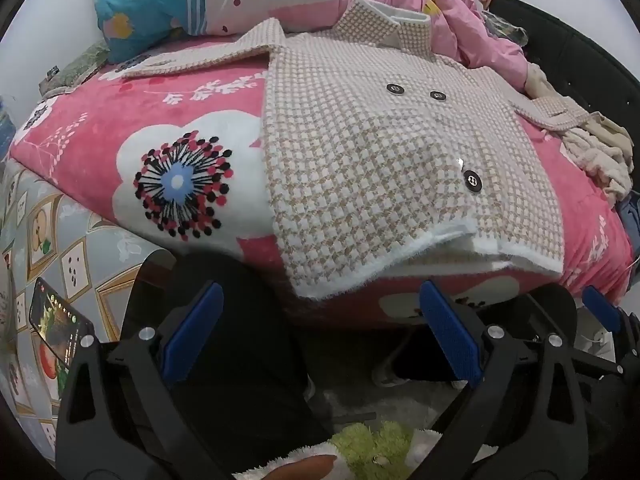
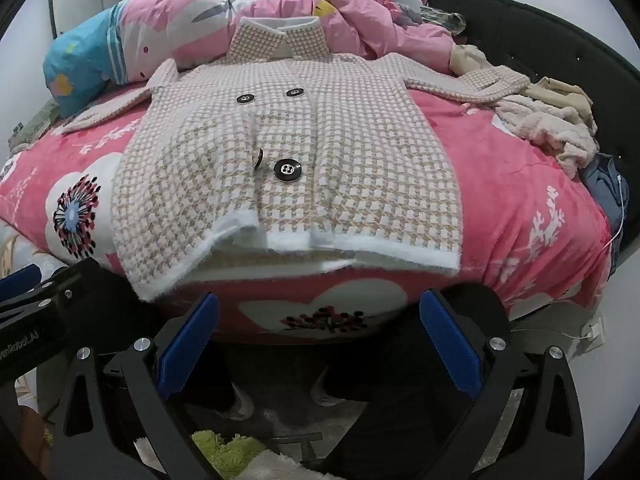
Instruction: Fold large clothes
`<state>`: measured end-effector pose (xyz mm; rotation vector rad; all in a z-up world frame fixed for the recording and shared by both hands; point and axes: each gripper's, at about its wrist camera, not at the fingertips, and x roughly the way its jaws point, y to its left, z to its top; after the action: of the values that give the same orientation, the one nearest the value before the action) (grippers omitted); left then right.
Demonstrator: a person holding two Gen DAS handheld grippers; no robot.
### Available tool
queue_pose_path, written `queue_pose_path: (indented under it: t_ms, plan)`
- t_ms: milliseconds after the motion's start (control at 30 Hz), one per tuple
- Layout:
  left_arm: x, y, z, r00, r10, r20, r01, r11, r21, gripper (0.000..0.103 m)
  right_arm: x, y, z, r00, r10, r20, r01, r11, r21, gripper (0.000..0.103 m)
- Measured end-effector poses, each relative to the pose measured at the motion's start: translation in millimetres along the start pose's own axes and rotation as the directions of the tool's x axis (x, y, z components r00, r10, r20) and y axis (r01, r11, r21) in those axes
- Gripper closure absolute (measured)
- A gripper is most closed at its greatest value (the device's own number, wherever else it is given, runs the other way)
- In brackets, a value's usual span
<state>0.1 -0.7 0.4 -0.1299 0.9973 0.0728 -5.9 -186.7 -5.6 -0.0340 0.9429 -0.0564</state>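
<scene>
Pink floral bedding (image 2: 500, 184) covers a bed where the coat (image 2: 304, 160), a pink-and-white houndstooth piece with dark buttons, lies face up and spread flat, collar toward the far heap of quilts (image 2: 320, 4), hem at the near edge, sleeves out to both sides. Folding looks not yet begun. The left gripper (image 1: 320, 336) and right gripper (image 2: 320, 344) both hang below the hem with jaws wide and empty, touching nothing. Next, I judge, each should reach a sleeve or side edge and bring it across the chest; the left sleeve's end is hard to make out. Loose clothes (image 2: 548, 124) lie beside the right sleeve.
</scene>
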Motion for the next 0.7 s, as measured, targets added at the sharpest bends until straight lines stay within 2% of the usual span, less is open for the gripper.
queue_pose_path:
  t_ms: [300, 333, 700]
  plan:
    - [-5, -3, -5, 1.0, 0.004, 0.013, -0.004, 1.0, -0.006, 0.008, 2, -3, 1, 1.0, 0.014, -0.014, -0.014, 1.0, -0.001, 0.005]
    - [5, -4, -5, 1.0, -0.006, -0.008, 0.006, 1.0, -0.004, 0.008, 3, -4, 0, 1.0, 0.005, -0.015, -0.005, 1.0, 0.005, 0.005]
    - [3, -2, -2, 1.0, -0.013, -0.012, 0.013, 1.0, -0.001, 0.008, 1, 0, 3, 1.0, 0.009, -0.013, -0.009, 1.0, 0.0, 0.005]
